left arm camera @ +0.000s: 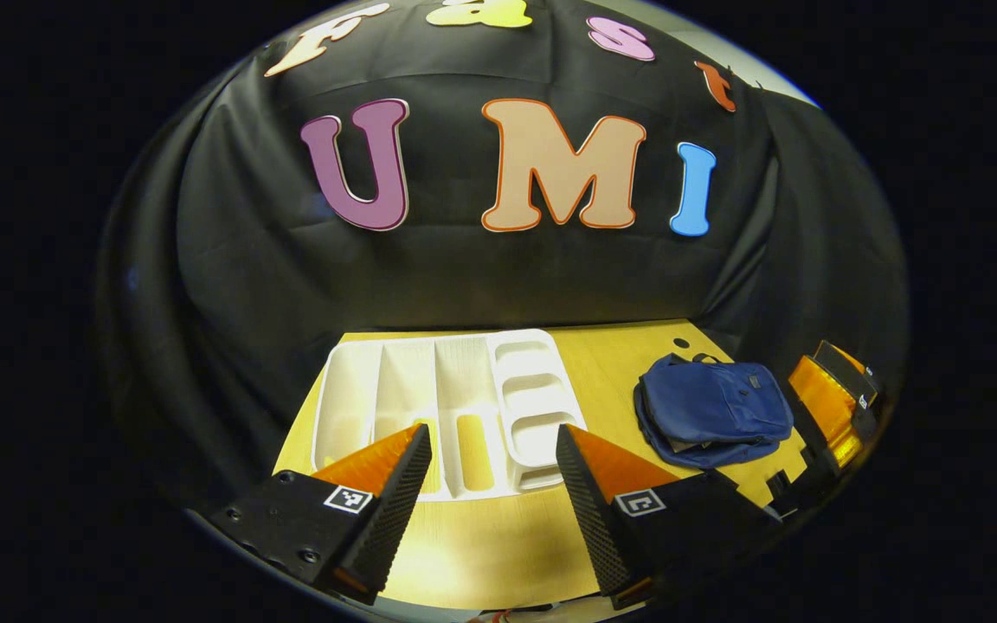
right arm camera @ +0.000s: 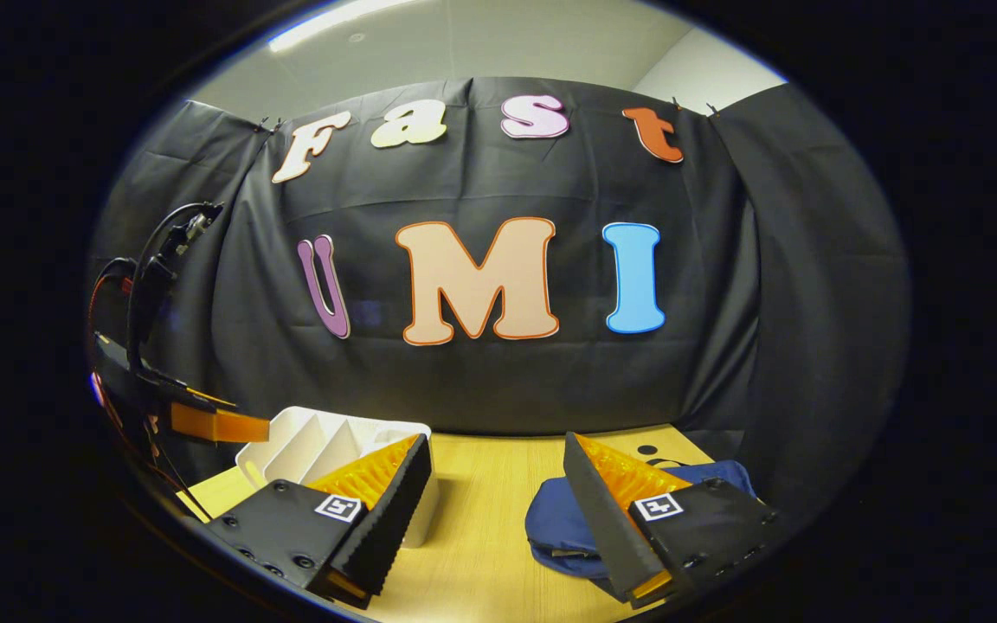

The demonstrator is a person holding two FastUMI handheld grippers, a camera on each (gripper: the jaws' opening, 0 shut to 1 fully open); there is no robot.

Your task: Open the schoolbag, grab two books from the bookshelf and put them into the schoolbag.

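- Both jaws spread wide and empty: left gripper (left arm camera: 492,484) hovers over the wooden table (left arm camera: 481,554), right gripper (right arm camera: 494,510) likewise.
- Just beyond the left jaws lies a white divided bookshelf (left arm camera: 447,407), no books discernible.
- Past the right jaws' right finger slumps the blue schoolbag (right arm camera: 559,528), zipped; soft and light, probably best pinched at its zipper edge.
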